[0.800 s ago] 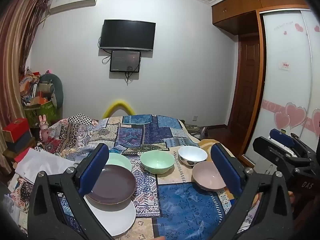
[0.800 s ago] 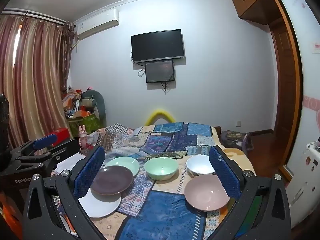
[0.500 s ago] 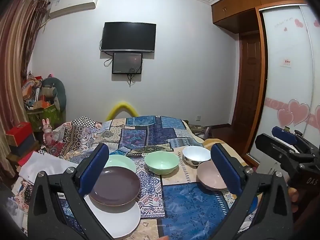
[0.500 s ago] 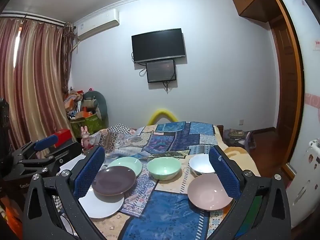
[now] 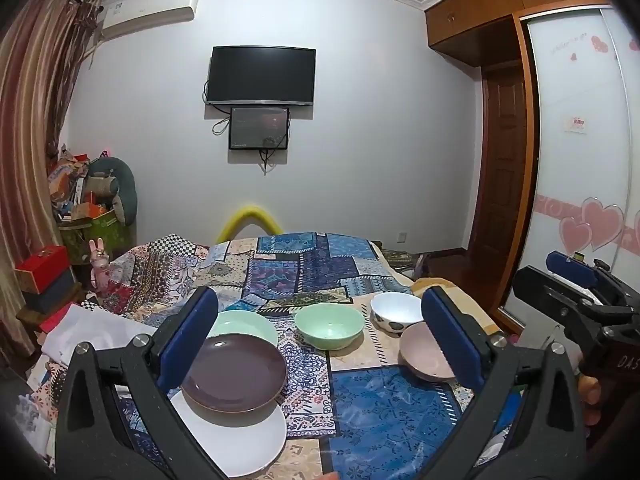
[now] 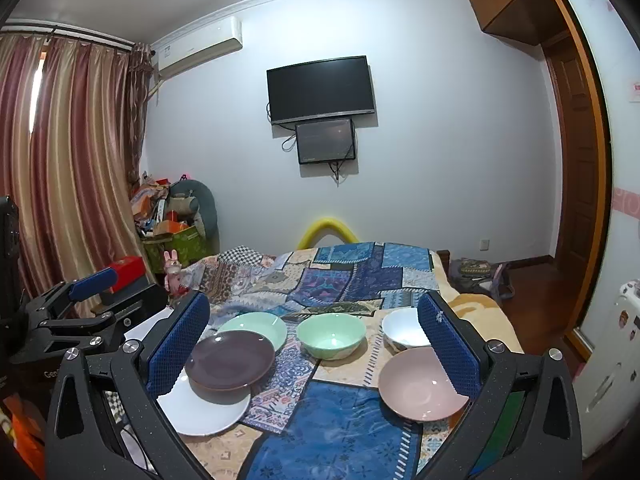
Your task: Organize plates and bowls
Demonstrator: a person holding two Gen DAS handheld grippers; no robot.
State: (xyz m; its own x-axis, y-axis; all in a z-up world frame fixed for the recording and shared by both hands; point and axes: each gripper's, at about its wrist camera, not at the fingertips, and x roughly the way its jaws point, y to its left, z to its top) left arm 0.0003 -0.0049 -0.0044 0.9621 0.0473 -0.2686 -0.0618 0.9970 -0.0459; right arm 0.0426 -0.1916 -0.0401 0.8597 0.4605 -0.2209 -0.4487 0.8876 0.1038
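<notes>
On a patchwork cloth lie a brown plate (image 5: 234,376) overlapping a white plate (image 5: 244,444) and a pale green plate (image 5: 246,323). A green bowl (image 5: 330,326), a white bowl (image 5: 394,311) and a pink bowl (image 5: 424,354) stand to the right. The same dishes show in the right wrist view: brown plate (image 6: 228,358), white plate (image 6: 204,412), green plate (image 6: 256,325), green bowl (image 6: 331,335), white bowl (image 6: 404,330), pink bowl (image 6: 420,384). My left gripper (image 5: 320,340) is open and empty above the near edge. My right gripper (image 6: 314,344) is open and empty, and shows at the right of the left wrist view (image 5: 576,292).
The cloth-covered surface (image 5: 384,412) ends near a wooden door (image 5: 500,184) and wardrobe on the right. Boxes and clutter (image 5: 80,216) stand at the left by the curtain (image 6: 60,160). A TV (image 5: 260,76) hangs on the far wall.
Both grippers have tilted down and drawn slightly closer to the dishes, which sit lower and larger in view. Both stay open and empty.
</notes>
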